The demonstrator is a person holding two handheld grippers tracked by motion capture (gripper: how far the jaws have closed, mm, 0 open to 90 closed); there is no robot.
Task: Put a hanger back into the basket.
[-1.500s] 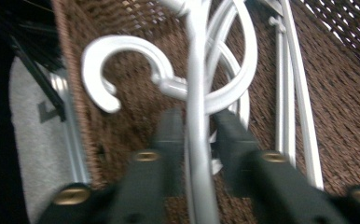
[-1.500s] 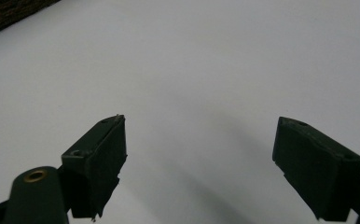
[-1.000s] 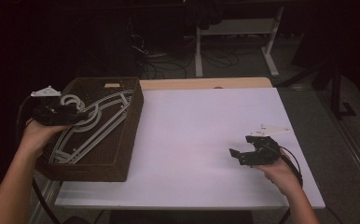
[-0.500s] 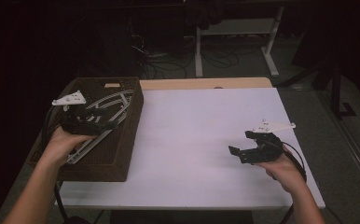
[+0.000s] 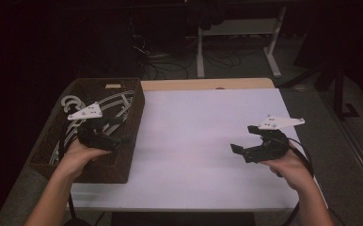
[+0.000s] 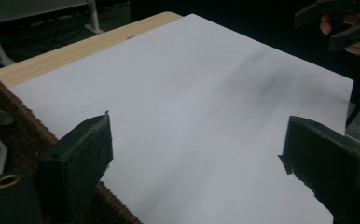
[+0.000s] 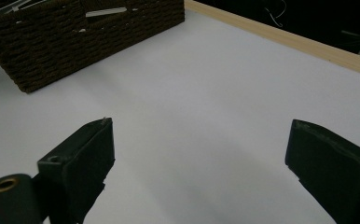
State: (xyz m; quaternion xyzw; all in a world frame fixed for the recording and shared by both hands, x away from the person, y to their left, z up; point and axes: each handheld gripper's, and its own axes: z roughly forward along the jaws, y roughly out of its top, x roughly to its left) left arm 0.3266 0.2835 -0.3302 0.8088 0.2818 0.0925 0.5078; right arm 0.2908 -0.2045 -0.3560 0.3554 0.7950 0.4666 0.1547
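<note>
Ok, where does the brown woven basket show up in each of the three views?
High view: the basket sits at the table's left edge, under the left gripper.
Left gripper view: its rim runs along the lower left.
Right gripper view: top left.
Shared landmark: the white tabletop.

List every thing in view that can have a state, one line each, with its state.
Left gripper: open, nothing between the jaws, over the basket's right edge.
Right gripper: open, empty, held above the white table.
Basket: upright at the table's left end, holding white hangers.
Hangers: lying loose in the basket, in no gripper.
Table: white top bare between the two grippers.
</note>
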